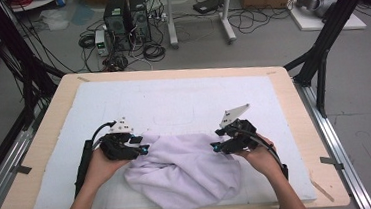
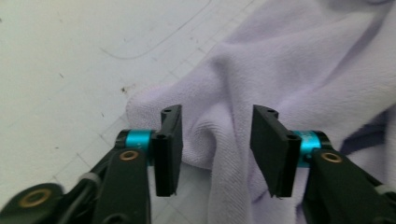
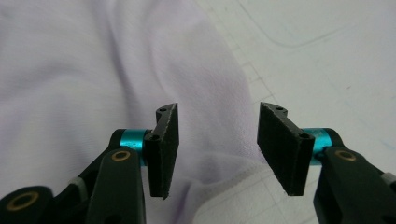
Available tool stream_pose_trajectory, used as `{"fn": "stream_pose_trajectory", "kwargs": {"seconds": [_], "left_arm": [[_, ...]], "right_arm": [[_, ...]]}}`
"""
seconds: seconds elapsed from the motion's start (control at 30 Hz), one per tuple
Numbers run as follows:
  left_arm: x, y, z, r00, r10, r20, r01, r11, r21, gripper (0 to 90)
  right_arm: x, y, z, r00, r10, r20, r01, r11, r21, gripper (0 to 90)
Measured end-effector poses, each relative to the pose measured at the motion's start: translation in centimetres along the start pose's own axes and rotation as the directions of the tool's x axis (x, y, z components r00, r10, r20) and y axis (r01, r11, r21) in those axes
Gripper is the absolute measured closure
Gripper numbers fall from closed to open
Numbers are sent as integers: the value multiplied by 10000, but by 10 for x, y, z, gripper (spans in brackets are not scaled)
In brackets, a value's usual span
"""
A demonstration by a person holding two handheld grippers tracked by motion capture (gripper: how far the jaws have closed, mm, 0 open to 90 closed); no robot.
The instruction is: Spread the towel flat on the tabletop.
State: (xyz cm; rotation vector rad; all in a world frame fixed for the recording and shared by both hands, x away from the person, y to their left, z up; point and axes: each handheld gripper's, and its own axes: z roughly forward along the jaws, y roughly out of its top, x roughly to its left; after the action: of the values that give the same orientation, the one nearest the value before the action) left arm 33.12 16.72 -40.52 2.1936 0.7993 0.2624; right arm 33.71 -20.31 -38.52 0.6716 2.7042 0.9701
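Note:
A crumpled lilac fleece cloth [image 1: 181,170] lies on the white mat near the table's front edge. My left gripper [image 1: 144,149] is at the cloth's upper left corner. In the left gripper view the left gripper [image 2: 215,147] is open, with a fold of the cloth [image 2: 299,79] between the jaws, and the pads [image 2: 169,144] do not press on it. My right gripper [image 1: 214,146] is at the cloth's upper right edge. In the right gripper view the right gripper [image 3: 217,144] is open over the edge of the cloth [image 3: 93,84], gripping nothing.
The white mat [image 1: 173,100] covers most of the wooden table [image 1: 293,96]. Faint drawn outlines mark the mat behind the cloth. On the floor beyond the table stand computer towers [image 1: 126,19] amid cables. Black frame legs [image 1: 320,59] rise at both sides.

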Motion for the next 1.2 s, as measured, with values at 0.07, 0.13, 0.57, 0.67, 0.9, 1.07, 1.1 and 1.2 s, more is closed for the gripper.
{"fn": "stream_pose_trajectory", "kwargs": {"seconds": [0.07,0.13,0.57,0.67,0.9,1.07,1.1,1.2], "left_arm": [[1,-3,10,9998,-47,201,40,9992,393,496],[2,-5,20,9992,-71,386,35,9959,904,552],[6,3,-10,9996,-103,264,113,9991,-398,813],[17,24,-24,9994,-163,-321,132,9955,-936,817],[43,96,-45,9684,-99,-2490,-554,9657,-2538,719],[63,108,-32,9644,-768,-2532,228,9775,-2095,487],[64,102,-28,9665,-754,-2452,263,9799,-1976,466],[63,80,-21,9707,-806,-2265,405,9835,-1762,453]], "right_arm": [[-9,-8,17,9993,359,-102,-353,9980,530,477],[-12,-13,24,9984,537,-161,-523,9956,776,501],[-21,-10,15,9935,367,-1080,-310,9981,536,839],[-34,4,0,9978,363,-549,-353,9992,197,843],[-79,70,-49,9862,441,1595,-238,9916,-1272,832],[-105,88,-48,9644,1697,2026,-1337,9746,-1797,586],[-104,84,-42,9674,1705,1873,-1375,9745,-1772,573],[-95,69,-24,9775,1527,1454,-1291,9786,-1603,550]]}}
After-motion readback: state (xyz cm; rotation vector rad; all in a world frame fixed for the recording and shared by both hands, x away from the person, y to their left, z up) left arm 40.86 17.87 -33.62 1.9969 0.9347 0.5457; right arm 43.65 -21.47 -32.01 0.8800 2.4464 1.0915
